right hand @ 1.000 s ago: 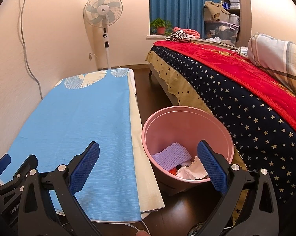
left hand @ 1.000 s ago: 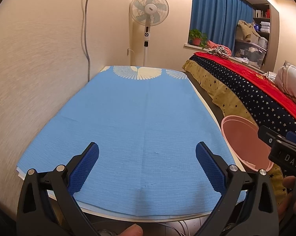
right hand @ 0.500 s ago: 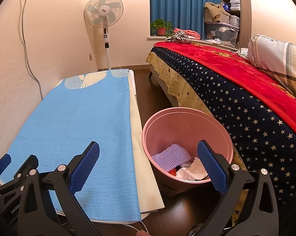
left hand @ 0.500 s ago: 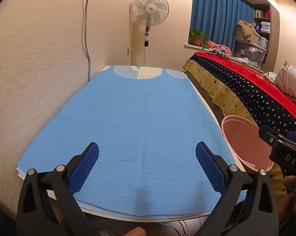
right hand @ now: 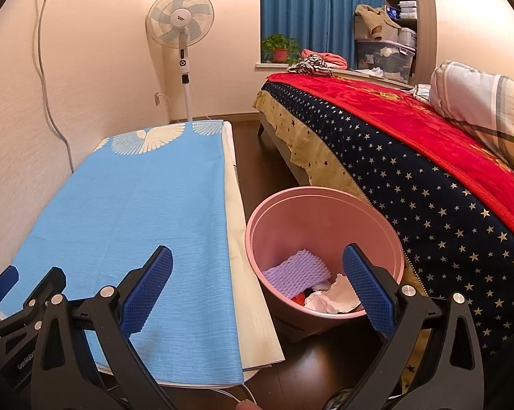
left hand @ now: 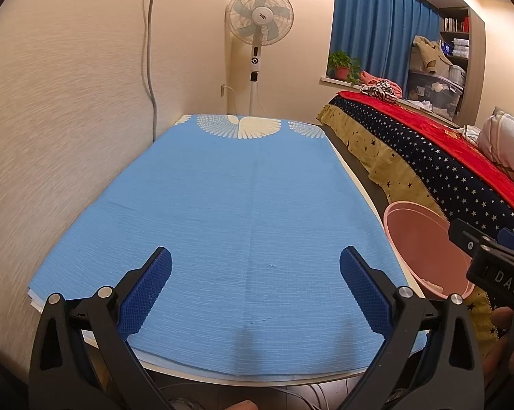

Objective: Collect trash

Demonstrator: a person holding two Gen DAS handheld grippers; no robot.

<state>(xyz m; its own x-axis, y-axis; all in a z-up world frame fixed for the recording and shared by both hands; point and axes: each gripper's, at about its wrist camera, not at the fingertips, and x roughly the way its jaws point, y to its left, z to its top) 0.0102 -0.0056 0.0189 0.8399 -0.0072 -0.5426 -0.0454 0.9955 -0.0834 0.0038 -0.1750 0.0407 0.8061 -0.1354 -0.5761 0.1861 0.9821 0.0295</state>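
From the left wrist, the left gripper (left hand: pixel 255 285) hangs over the blue cloth (left hand: pixel 243 205) on the worktop (left hand: pixel 359 184), jaws spread wide and holding nothing; no trash lies on the cloth. From the right wrist, the right gripper (right hand: pixel 257 287) also has its jaws released, empty, over the pink bin (right hand: pixel 325 205) beside the bed (right hand: pixel 410 157). The trash sits inside: a purple foam sheet (right hand: pixel 299 271) and crumpled white paper (right hand: pixel 335 295). Both look light, soft and crushable, best pinched at a raised fold or edge.

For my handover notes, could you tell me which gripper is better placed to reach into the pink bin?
Right. The right gripper hangs open over the pink bin; the left gripper faces the blue cloth.
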